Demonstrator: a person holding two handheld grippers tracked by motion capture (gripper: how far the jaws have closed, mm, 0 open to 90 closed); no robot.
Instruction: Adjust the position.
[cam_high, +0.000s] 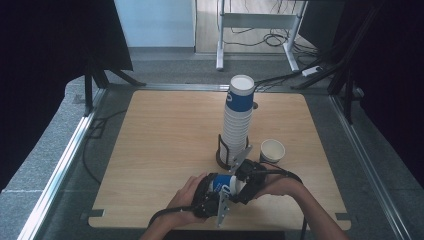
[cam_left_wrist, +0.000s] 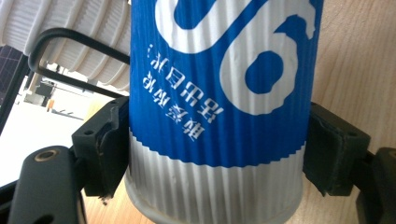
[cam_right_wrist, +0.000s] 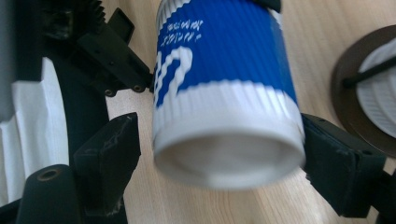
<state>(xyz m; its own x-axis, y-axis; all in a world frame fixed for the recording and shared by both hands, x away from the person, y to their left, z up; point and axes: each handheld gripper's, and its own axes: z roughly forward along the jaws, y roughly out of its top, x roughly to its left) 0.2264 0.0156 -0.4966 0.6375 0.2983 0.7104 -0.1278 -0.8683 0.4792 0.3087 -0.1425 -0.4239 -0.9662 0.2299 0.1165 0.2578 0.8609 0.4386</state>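
Both forearms come in from the bottom edge of the high view and meet low over the near side of the bench. The left hand (cam_high: 187, 197) wraps around the left gripper (cam_high: 220, 184) from the outside, fingers curled over its black body, and the jaws point toward the other hand. In the left gripper view both pads (cam_left_wrist: 109, 144) press flat against the ribbed wall between them. The right hand (cam_high: 280, 186) grips the right gripper (cam_high: 239, 181) from behind, wrist bent inward. In the right gripper view its jaws stand wide: the right pad sits against the rim, the left pad (cam_right_wrist: 109, 156) stands just clear of it.
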